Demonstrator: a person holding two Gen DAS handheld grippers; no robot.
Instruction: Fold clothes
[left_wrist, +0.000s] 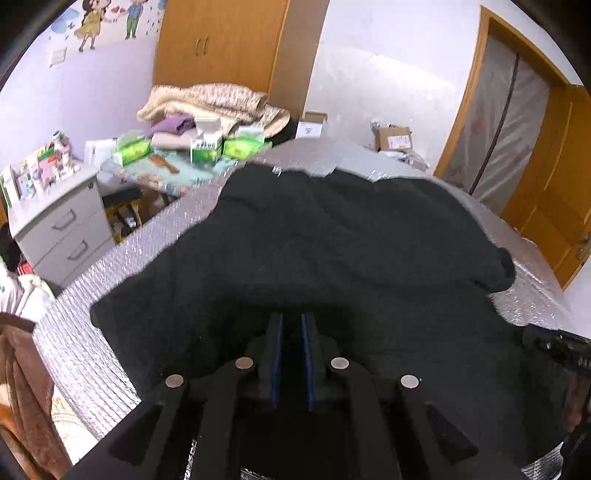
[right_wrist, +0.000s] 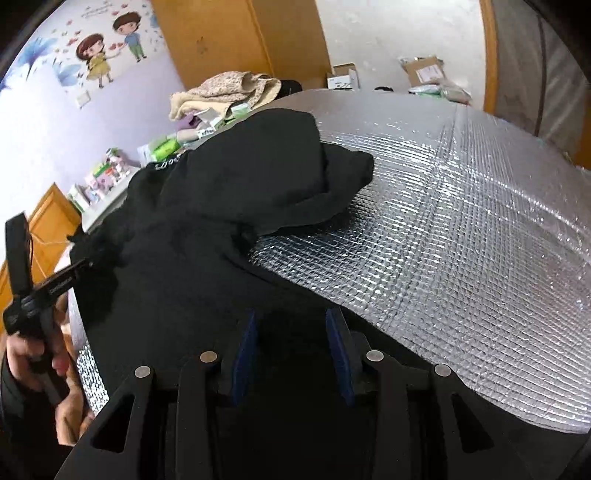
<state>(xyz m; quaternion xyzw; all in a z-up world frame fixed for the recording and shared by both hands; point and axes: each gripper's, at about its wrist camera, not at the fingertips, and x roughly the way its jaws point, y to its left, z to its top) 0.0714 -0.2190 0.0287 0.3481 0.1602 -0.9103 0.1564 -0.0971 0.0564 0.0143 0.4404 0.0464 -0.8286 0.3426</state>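
The left gripper (left_wrist: 291, 321) has its jaws drawn narrow, a slim gap between the blue pads, low over the black garment (left_wrist: 332, 251) — whether cloth is pinched there cannot be told, black on black. The right gripper (right_wrist: 291, 317) stands wide above the same garment's near edge. The garment lies spread on the silver quilted mat (right_wrist: 461, 229), one fold lumped up on the side away from the right gripper; its near hem is hidden behind both tools.
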